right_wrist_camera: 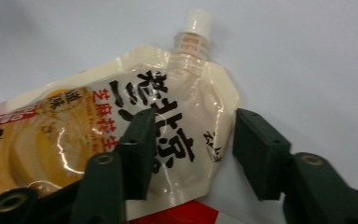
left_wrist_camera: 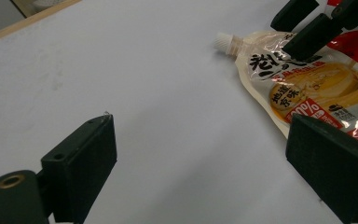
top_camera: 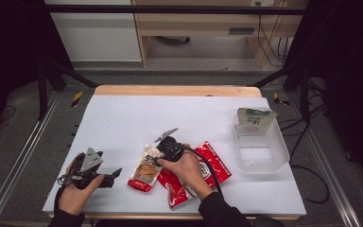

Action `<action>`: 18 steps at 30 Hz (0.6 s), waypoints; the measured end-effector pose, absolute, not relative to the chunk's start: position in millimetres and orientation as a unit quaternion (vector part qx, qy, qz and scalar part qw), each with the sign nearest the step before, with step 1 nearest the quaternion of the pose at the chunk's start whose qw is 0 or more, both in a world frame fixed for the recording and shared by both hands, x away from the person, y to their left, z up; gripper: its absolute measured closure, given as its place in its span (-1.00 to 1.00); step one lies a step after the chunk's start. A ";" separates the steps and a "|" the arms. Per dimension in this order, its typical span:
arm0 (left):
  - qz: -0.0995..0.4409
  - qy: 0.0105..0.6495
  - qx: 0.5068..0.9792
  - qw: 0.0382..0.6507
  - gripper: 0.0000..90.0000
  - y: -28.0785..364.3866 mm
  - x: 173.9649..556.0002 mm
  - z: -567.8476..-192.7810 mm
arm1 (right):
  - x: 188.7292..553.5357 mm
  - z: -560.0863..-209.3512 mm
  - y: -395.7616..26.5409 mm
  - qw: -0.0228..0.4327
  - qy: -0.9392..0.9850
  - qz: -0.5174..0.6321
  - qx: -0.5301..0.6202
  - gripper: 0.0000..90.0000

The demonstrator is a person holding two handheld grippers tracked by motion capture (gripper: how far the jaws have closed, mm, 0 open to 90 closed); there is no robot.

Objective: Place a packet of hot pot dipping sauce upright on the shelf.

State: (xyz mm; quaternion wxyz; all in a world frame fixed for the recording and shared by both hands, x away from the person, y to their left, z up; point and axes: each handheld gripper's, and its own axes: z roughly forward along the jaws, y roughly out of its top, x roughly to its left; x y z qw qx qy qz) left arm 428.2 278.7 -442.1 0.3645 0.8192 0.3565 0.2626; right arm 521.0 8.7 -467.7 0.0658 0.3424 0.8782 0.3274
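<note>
A cream and orange spout pouch (top_camera: 144, 172) (left_wrist_camera: 307, 88) (right_wrist_camera: 74, 140) with a white cap lies flat on the white table sheet (top_camera: 170, 118), near the front middle. My right gripper (top_camera: 155, 159) (right_wrist_camera: 196, 123) points down onto its capped end. One jaw rests over the printed face, the other stands just beside the pouch's edge, so that corner lies between them without a visible squeeze. The same gripper (left_wrist_camera: 303, 25) shows over the pouch's top in the left gripper view. My left gripper (top_camera: 116, 174) (left_wrist_camera: 203, 126) hovers open and empty at the front left, facing the pouch.
Two red packets (top_camera: 212, 163) (top_camera: 175, 189) lie partly under the pouch and my right hand. A clear plastic container (top_camera: 260, 151) stands at the right, with a green and white bag (top_camera: 254, 118) leaning at its far end. The table's front edge is close behind both hands.
</note>
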 end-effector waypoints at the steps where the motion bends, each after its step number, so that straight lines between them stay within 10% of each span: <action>1: 0.262 0.357 0.819 0.365 -0.80 278.5 428.2 -442.1 | 520.1 -467.4 9.3 0.070 0.881 0.323 0.338 0.17; 10: 0.262 0.355 0.820 0.364 -0.79 278.0 428.4 -442.0 | 513.1 -466.1 14.6 0.096 0.890 0.319 0.311 0.83; 18: 0.248 0.355 0.814 0.388 -0.79 279.2 427.0 -437.8 | 509.2 -450.9 19.6 0.123 0.884 0.351 0.285 0.95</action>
